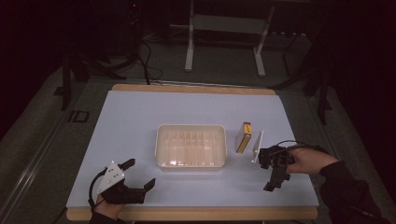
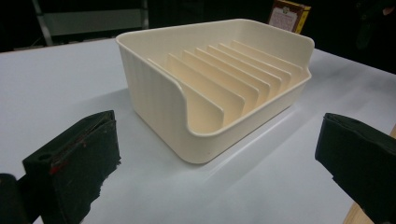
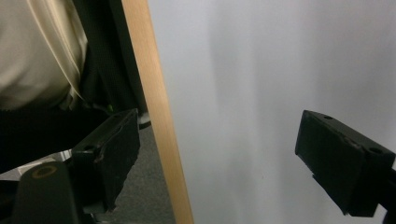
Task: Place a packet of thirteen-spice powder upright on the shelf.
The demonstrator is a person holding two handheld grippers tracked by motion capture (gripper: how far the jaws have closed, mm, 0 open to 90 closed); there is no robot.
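**Operator:** Where do things stand?

**Coach:** Start at the near edge. Your left gripper [image 1: 141,172] sits by the near left corner of the table [image 1: 140,121], jaws wide apart and empty, facing the rack [image 1: 190,126]. Your right gripper [image 1: 272,173] is near the right edge, and its jaws are also spread with nothing between them. Its own view looks back over the near edge.

**Operator:** And what do I pick up?

**Coach:** Just beyond your right gripper a thin white panel [image 1: 257,146] stands on its edge. Just past that is a small yellow box [image 1: 243,137], also upright, right of the rack. I can't tell whether the two touch.

**Operator:** How will they handle?

**Coach:** Both are probably light and easy to tip. The panel looks stiff but thin, so clamp across its flat faces near the top edge and close gently, because a nudge could knock it onto the box. The box looks like card, so pinch its broad faces at mid-height without crushing it.

**Operator:** And the rack?

**Coach:** It sits mid-table and looks like rigid, smooth plastic with upright dividers. It may slide if you bump it, so steady its rim with your left gripper.
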